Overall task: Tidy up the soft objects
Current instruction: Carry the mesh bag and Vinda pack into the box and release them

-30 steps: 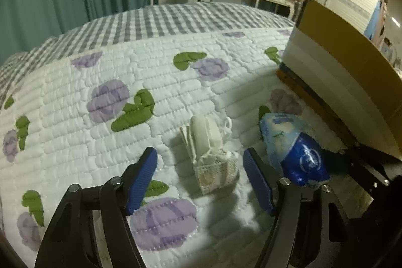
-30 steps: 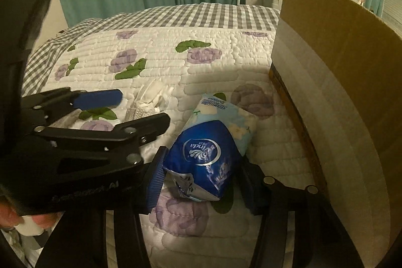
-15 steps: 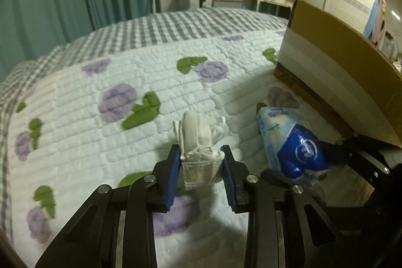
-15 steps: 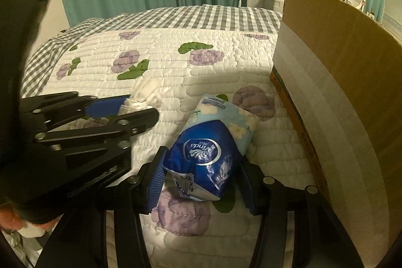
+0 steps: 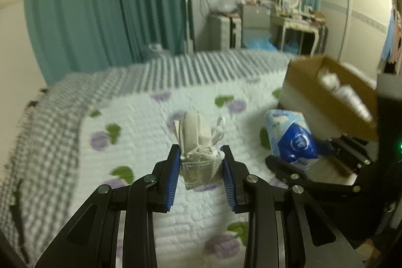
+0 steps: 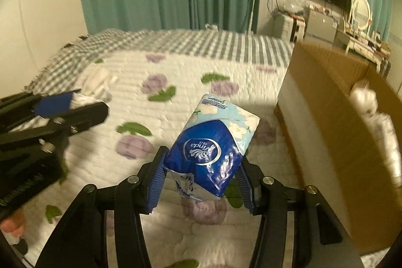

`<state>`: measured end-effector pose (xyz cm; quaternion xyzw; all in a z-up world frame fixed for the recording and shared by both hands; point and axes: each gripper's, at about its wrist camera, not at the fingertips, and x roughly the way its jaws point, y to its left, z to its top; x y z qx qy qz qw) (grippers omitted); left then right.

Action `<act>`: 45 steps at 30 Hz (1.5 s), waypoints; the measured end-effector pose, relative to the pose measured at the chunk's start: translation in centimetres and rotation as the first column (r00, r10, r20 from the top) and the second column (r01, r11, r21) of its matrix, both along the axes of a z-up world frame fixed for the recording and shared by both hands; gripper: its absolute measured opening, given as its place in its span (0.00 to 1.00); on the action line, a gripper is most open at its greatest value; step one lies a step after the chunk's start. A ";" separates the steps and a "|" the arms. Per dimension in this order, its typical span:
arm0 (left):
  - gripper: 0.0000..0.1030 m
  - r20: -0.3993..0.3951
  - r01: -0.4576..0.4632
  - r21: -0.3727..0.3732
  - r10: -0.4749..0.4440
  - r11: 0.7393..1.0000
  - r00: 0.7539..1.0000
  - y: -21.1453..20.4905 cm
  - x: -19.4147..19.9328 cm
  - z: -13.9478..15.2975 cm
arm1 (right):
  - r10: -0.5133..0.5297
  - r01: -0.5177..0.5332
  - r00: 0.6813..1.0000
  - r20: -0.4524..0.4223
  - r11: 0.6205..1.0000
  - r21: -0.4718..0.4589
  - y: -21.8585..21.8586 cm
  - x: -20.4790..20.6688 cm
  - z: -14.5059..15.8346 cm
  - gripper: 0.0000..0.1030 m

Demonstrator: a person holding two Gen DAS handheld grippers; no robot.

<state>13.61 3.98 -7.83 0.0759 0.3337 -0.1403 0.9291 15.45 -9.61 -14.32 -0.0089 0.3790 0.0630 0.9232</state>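
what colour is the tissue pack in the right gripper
Dark blue with a silver logo, turning pale blue with white flowers at its far end: tissue pack, clearest in the right wrist view.

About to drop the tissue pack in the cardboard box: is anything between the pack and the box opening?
Nothing visible. The right gripper holds the tissue pack above the quilt, and the cardboard box stands open to its right, some white items already inside.

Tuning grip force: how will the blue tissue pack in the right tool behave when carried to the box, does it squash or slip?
The tissue pack likely squashes: its glossy wrapper creases where the right tool pinches it. The shiny film may be slippery, so it could slide. It looks light for its bulk, sticking up above the tool without sagging.
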 end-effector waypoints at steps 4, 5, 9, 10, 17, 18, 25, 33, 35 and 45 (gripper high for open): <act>0.30 0.096 -0.006 -0.006 0.007 1.000 0.995 -1.0 -3.5 5.3 | 0.021 -0.021 0.998 0.062 1.000 0.000 -0.1 -2.2 4.0 0.50; 0.30 0.124 -0.001 -0.011 0.003 1.000 0.992 -1.3 -4.6 6.9 | 0.027 -0.027 0.997 0.079 1.000 -0.004 -0.1 -2.8 5.0 0.50; 0.30 0.205 0.034 -0.020 -0.029 0.999 0.978 -3.1 -7.7 11.4 | 0.049 -0.045 0.984 0.173 0.999 -0.029 -1.4 -5.6 10.5 0.50; 0.30 0.228 0.046 -0.016 -0.041 0.999 0.973 -3.8 -8.4 12.4 | 0.049 -0.043 0.980 0.192 0.999 -0.032 -1.7 -6.1 11.6 0.50; 0.30 0.306 0.132 -0.036 -0.115 0.991 0.945 -8.1 -10.7 16.6 | 0.043 -0.021 0.940 0.340 0.997 -0.069 -6.0 -9.5 20.3 0.50; 0.30 0.307 0.142 -0.042 -0.122 0.989 0.944 -8.7 -10.5 16.6 | 0.043 -0.018 0.933 0.358 0.997 -0.073 -6.8 -9.8 21.5 0.50; 0.30 0.265 0.145 -0.071 -0.122 0.987 0.956 -13.1 -7.6 14.8 | 0.009 0.046 0.920 0.391 0.990 -0.131 -12.4 -9.6 24.9 0.50; 0.30 0.159 0.112 -0.058 -0.101 0.992 0.982 -18.7 -3.4 9.8 | 0.024 0.018 0.940 0.342 0.993 -0.119 -17.4 -6.7 22.7 0.50; 0.30 0.128 0.098 -0.053 -0.091 0.994 0.988 -20.2 -2.5 8.5 | 0.038 0.003 0.948 0.316 0.992 -0.128 -18.2 -5.5 21.8 0.50; 0.30 0.049 0.028 -0.061 -0.025 0.998 0.998 -24.3 0.3 3.6 | 0.070 -0.072 0.982 0.177 0.997 0.005 -24.9 -0.3 14.4 0.50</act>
